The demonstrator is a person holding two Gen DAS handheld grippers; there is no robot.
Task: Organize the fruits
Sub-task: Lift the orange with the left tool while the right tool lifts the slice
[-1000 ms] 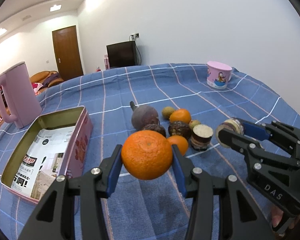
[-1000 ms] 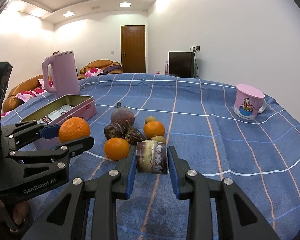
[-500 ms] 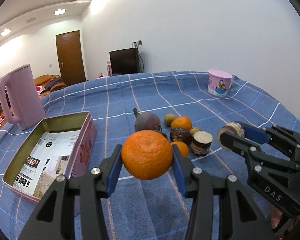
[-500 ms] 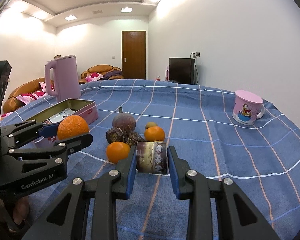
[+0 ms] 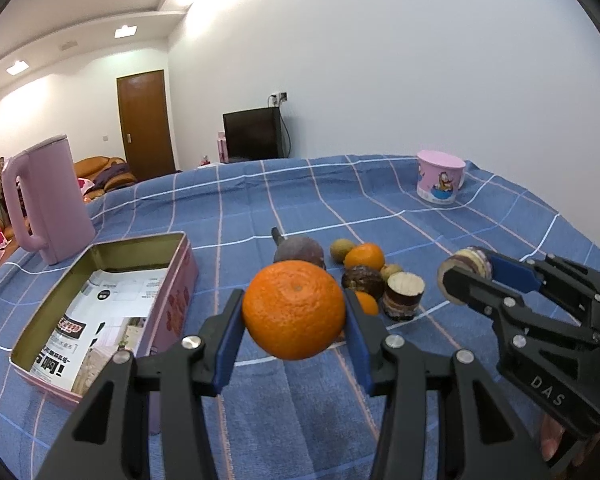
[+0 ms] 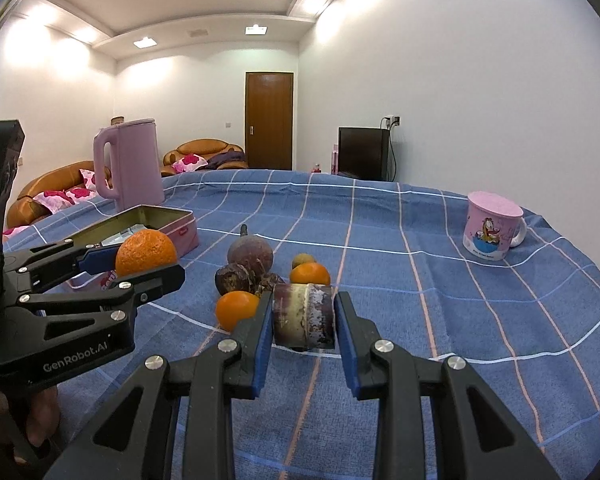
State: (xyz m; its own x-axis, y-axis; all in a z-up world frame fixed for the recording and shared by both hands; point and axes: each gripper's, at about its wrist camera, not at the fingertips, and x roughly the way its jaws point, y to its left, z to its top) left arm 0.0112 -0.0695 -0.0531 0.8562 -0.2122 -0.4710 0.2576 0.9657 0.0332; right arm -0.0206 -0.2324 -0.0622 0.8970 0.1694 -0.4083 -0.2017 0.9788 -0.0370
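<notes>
Two hand-held black grippers with blue finger pads, each carrying one fruit clear of the blue checked tablecloth [image 5: 300,208].

Left gripper [image 5: 294,312]: jaws closed on a large round orange with pitted skin [image 5: 294,310], pads pressing its left and right sides; stem dimple faces the camera and slightly up. In the right wrist view this orange [image 6: 146,252] sits at 9 o'clock, raised above the cloth.

Right gripper [image 6: 303,316]: jaws closed on a short purple-brown sugarcane cylinder with whitish bloom [image 6: 303,316], pads on its two cut ends, so the long axis runs left to right across the fingers, level. In the left wrist view the right gripper [image 5: 470,278] stands at 3 o'clock, one pale cut end of the cylinder [image 5: 466,266] showing at its tip.

Loose pile on the cloth, centre:
- dark purple round fruit with a stub stem [image 6: 250,252], stem pointing toward 11 o'clock, away from the camera;
- dark brown wrinkled fruit [image 6: 234,278], touching it;
- small orange [image 6: 236,310], nearest the right gripper;
- second small orange [image 6: 310,274], with a small olive-green fruit [image 6: 303,259] just behind;
- second sugarcane stub [image 5: 404,294], upright, pale cut face up.

Open pink rectangular tin with printed paper lining [image 5: 100,312], at 9 o'clock of the pile, long axis running away from the camera.

Pink plastic kettle [image 5: 46,206], beyond the tin at 10 o'clock.

Pink cartoon mug [image 6: 492,232], at 2 o'clock, well apart from the fruit.
</notes>
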